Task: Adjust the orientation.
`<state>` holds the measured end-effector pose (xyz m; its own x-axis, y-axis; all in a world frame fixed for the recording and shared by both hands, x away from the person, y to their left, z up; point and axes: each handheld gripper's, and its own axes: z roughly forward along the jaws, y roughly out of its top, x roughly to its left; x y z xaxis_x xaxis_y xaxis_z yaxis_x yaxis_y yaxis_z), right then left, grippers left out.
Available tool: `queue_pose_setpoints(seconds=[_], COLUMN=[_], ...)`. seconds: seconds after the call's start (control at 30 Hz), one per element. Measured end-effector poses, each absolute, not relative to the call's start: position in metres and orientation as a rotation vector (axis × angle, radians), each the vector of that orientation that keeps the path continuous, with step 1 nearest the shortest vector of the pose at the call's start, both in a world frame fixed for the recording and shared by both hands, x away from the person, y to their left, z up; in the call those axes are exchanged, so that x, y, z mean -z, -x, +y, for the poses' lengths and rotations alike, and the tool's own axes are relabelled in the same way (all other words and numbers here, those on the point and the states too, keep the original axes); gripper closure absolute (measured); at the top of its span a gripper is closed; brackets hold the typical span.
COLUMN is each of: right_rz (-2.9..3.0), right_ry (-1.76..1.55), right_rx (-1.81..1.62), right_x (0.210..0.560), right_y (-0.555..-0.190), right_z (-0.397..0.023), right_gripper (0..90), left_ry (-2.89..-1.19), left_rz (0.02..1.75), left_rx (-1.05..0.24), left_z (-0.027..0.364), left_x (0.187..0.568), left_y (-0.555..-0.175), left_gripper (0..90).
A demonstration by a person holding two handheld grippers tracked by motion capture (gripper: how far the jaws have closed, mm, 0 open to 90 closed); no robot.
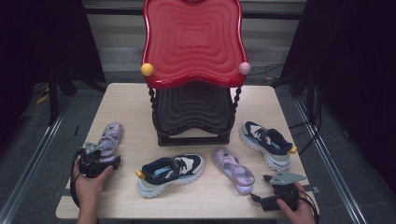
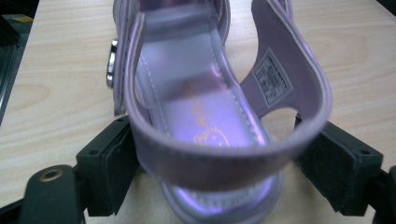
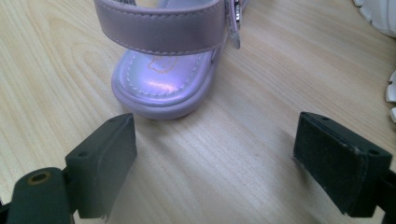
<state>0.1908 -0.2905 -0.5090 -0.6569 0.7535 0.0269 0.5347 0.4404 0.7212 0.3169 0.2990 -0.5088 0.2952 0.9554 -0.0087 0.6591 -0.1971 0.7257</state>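
Purple sandal (image 2: 201, 116), child's size, at the table's (image 1: 130, 100) left edge, heel toward the left gripper (image 2: 215, 177). Its jaws are spread around the heel strap, the left pad touching or nearly so, the right apart. Likely light, with soft bendy straps and a firmer sole; best pinched across the heel. Right gripper (image 3: 215, 163) spread wide, empty, just short of the second sandal (image 3: 163, 70).

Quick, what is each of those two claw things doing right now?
Left gripper: jaws around the heel of the left purple sandal; whether the pads press it cannot be told.
Right gripper: open, holding nothing, just short of the right purple sandal.
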Motion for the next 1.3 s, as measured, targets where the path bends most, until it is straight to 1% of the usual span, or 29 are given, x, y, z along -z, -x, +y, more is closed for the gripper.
queue_pose_setpoints(seconds=[0.17,0.23,0.4,0.6,0.83,0.93,1.07,1.23,1.3], right_rz=[2.398,2.397,2.398,2.396,2.396,2.395,2.396,2.395,2.395], right_ry=[-1.107,-1.107,-1.106,-1.110,-1.111,-1.111,-1.111,-1.111,-1.110], right_rx=[-1.039,-1.037,-1.040,-1.039,-1.039,-1.039,-1.039,-1.039,-1.039], right_x=[0.509,0.509,0.509,0.509,0.509,0.509,0.509,0.509,0.509], right_y=[-0.191,-0.191,-0.191,-0.191,-0.191,-0.191,-0.191,-0.191,-0.191], right_z=[-0.290,-0.290,-0.290,-0.290,-0.290,-0.290,-0.290,-0.290,-0.290], right_gripper=[12.5,12.5,12.5,12.5,12.5,12.5,12.5,12.5,12.4], left_ry=[-1.931,-1.926,-1.931,-1.983,-2.001,-2.030,-2.055,-2.048,-2.037], left_rz=[1.435,1.428,1.413,1.363,1.299,1.242,1.203,1.217,1.228], left_rx=[-0.614,-0.616,-0.617,-0.624,-0.589,-0.545,-0.520,-0.503,-0.495], left_z=[0.300,0.303,0.305,0.301,0.297,0.292,0.288,0.287,0.287], left_x=[0.509,0.508,0.508,0.506,0.506,0.506,0.505,0.506,0.506], left_y=[-0.322,-0.322,-0.320,-0.313,-0.303,-0.296,-0.292,-0.291,-0.292], left_gripper=[20.8,26.9,29.4,30.0,30.0,30.0,29.9,29.4,27.3])
